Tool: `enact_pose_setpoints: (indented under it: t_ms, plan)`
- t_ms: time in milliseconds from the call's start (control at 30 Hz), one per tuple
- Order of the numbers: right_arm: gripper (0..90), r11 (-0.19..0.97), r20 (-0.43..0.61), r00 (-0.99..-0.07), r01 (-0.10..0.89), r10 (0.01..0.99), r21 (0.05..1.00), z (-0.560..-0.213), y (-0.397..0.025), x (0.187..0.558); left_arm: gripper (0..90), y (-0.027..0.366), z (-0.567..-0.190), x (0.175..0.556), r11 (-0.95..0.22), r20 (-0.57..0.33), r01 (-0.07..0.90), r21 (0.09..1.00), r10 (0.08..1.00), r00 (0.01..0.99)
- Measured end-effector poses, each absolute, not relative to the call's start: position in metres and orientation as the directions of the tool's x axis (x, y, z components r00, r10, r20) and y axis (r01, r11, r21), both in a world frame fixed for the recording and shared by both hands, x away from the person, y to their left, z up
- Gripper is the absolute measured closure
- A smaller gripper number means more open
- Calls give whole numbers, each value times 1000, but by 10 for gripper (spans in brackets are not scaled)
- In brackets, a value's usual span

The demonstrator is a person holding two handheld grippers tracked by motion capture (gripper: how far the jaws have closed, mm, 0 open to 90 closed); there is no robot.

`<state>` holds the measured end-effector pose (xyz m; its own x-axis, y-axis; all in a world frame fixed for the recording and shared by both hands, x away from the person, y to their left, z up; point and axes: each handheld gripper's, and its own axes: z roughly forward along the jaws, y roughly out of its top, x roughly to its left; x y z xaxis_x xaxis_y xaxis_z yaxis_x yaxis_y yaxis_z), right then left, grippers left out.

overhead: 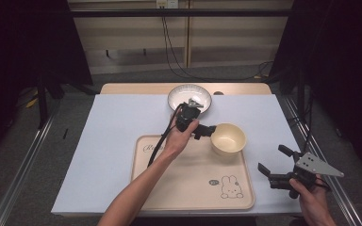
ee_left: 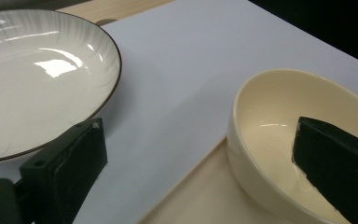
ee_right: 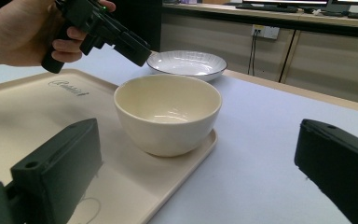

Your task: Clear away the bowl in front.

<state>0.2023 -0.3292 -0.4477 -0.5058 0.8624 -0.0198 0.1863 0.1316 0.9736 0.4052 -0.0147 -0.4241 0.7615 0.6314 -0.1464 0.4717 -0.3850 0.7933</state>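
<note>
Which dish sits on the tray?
The cream bowl, at the tray's far right corner by the left gripper. The white plate lies beyond, on the table.

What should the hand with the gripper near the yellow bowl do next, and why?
Probably close the left gripper on the cream bowl's rim. Its jaws stand open, one inside the bowl and one outside, so the wall seems to sit between them, not yet pinched. The bowl rests at the tray's far corner.

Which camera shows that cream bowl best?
The right gripper view: the cream bowl shows whole, side and inside, on the tray's corner. The high view has it small from above; the left gripper view has it partly behind a jaw.
</note>
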Motion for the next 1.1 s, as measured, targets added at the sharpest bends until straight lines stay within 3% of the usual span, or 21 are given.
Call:
enact_pose_setpoints:
  t_ms: [400,1100]
  plan:
    - [3,128,-17,-501,187,865,974,-448,-329,202,25,17,-418,392,-359,-85,405,841,652,753]
    - [3,132,-14,-512,194,859,972,-448,-329,203,20,63,-405,362,-278,-70,394,876,735,674]
